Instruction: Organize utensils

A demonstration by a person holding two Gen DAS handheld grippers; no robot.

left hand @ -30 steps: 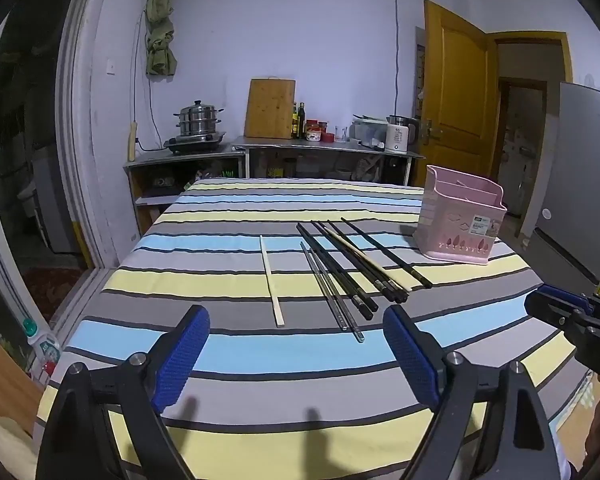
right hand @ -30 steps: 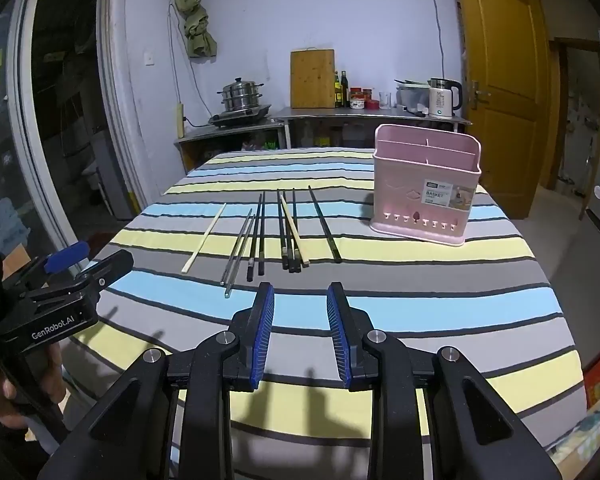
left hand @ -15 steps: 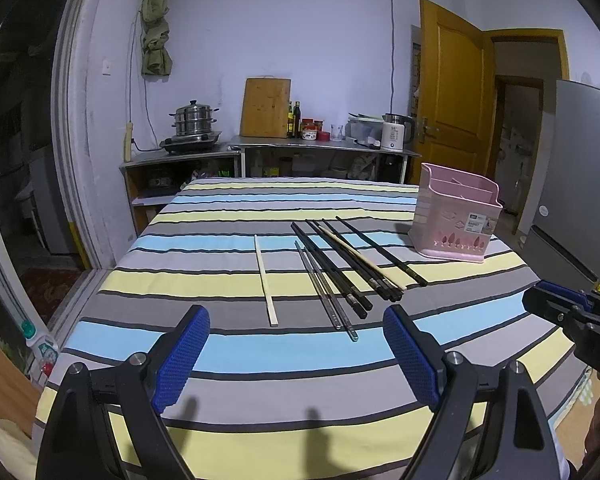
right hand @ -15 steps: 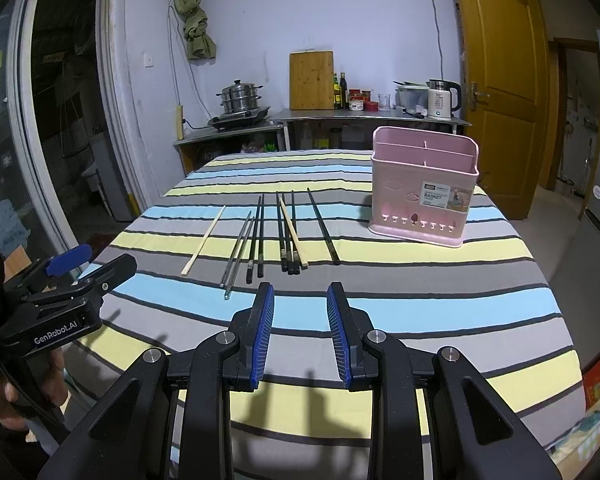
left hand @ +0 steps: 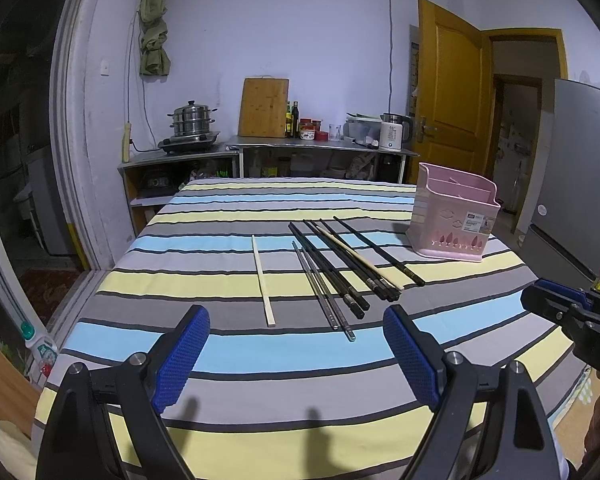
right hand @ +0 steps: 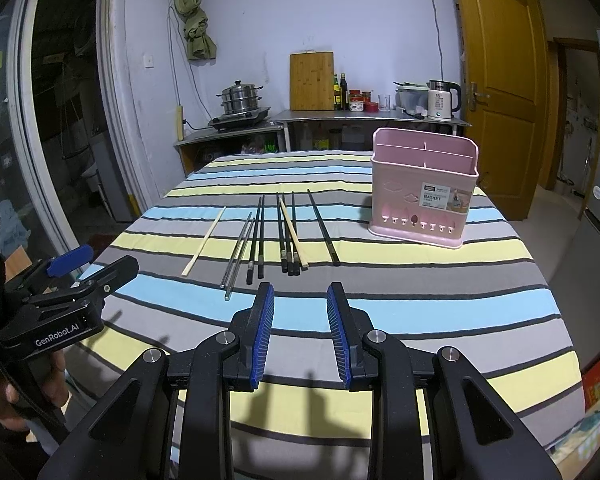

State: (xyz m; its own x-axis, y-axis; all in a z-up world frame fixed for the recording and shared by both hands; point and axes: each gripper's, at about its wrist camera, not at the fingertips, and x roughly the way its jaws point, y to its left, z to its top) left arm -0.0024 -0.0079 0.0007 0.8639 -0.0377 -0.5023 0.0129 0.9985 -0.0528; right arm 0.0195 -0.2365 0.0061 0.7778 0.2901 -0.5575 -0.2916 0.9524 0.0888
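- Both tools are hovering empty over the near edge of the table: the left gripper (left hand: 296, 348) is holding its blue pads (left hand: 182, 354) wide apart, while the right gripper (right hand: 300, 334) is keeping its pads (right hand: 263, 334) only a narrow gap apart, clamping nothing.
- Chopsticks are lying loose on the striped tablecloth (right hand: 420, 300), just ahead at about 12 o'clock of both grippers: one pale wooden chopstick (left hand: 263, 280) alone at the 9 o'clock side, then a metal pair (left hand: 324, 288), then black chopsticks (left hand: 332, 268) with a second pale one (left hand: 360, 258) crossing among them.
- Beyond them, at roughly 2 o'clock, the pink utensil basket (right hand: 424, 188) is standing upright, well apart from the row; its visible compartments are looking empty.
- Judging from this, sorting is not yet begun: every chopstick is waiting to be picked up and dropped into the basket.
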